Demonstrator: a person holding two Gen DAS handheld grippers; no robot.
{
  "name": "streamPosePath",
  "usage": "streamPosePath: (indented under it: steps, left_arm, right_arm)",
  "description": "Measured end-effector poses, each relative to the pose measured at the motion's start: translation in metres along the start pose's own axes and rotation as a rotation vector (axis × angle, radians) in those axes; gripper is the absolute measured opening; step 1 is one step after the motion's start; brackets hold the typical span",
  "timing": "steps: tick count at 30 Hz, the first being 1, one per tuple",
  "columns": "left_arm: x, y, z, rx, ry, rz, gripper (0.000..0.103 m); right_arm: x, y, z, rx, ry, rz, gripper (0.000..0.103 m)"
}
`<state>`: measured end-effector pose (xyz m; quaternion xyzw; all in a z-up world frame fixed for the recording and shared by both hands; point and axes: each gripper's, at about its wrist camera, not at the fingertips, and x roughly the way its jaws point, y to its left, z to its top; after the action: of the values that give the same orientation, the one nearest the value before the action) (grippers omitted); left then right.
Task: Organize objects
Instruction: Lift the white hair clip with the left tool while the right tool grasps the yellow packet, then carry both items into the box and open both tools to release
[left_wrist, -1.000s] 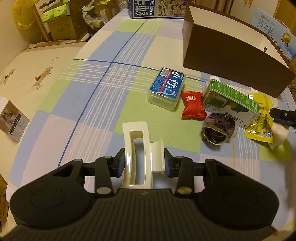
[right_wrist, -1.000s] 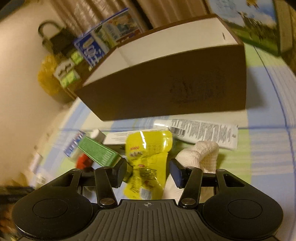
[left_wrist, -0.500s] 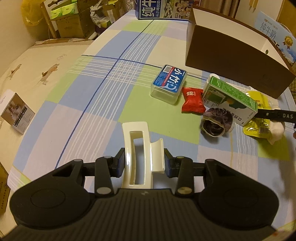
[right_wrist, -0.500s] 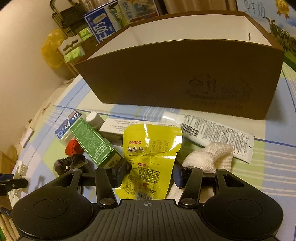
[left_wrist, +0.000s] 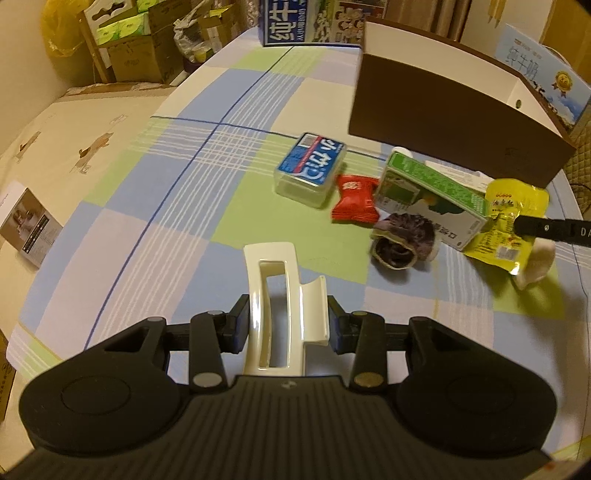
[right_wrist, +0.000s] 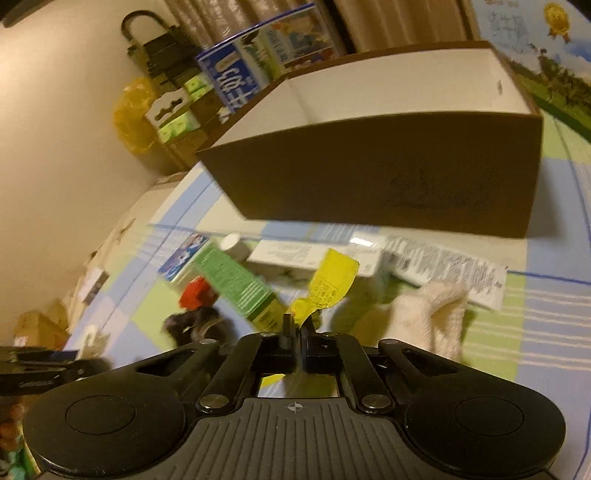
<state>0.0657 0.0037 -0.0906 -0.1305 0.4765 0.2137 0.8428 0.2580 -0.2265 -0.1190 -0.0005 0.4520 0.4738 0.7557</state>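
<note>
1. Both tongs are loaded, so the step in hand looks like carrying picked items to the brown box (left_wrist: 454, 122), which stands open-topped at the far side of the worktop (left_wrist: 207, 206).
2. The left tongs (left_wrist: 284, 325) pinch a cream hair claw (left_wrist: 275, 291), held above the checked cloth, well short of the box.
3. The right tongs (right_wrist: 297, 328) have just been closing and are now pressed together on the yellow sachet (right_wrist: 328, 284), which seems lifted just clear of the pile; blur makes that uncertain.
4. Next, each load needs raising over the box's near wall before release.
5. Still lying before the box: a green carton (left_wrist: 436, 195), red packet (left_wrist: 354, 199), blue-lidded case (left_wrist: 312, 168), dark scrunchie (left_wrist: 402, 243), white tube (right_wrist: 443, 266) and pale cloth (right_wrist: 428, 314).
</note>
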Motion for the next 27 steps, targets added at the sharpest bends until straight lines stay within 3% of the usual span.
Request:
streamPosePath:
  steps: [4,7,14,27]
  left_arm:
    - [0.001,-0.009,0.000,0.023,0.007,-0.013,0.036]
    - [0.001,-0.012,0.002,0.039,0.006,-0.021,0.036]
    - [-0.004,-0.011,0.021,0.070,-0.014,-0.056,0.036]
    - [-0.003,-0.045,0.105,0.230,-0.106,-0.205,0.036]
  right_arm:
    - [0.004,-0.001,-0.007,0.039,-0.003,-0.024,0.000]
    - [-0.002,-0.009,-0.007,0.136,-0.038,0.021,0.000]
    - [-0.021,-0.013,-0.002,0.219,-0.072,0.043,0.000]
    - [-0.078,-0.021,0.038,0.336,-0.281,0.015,0.000]
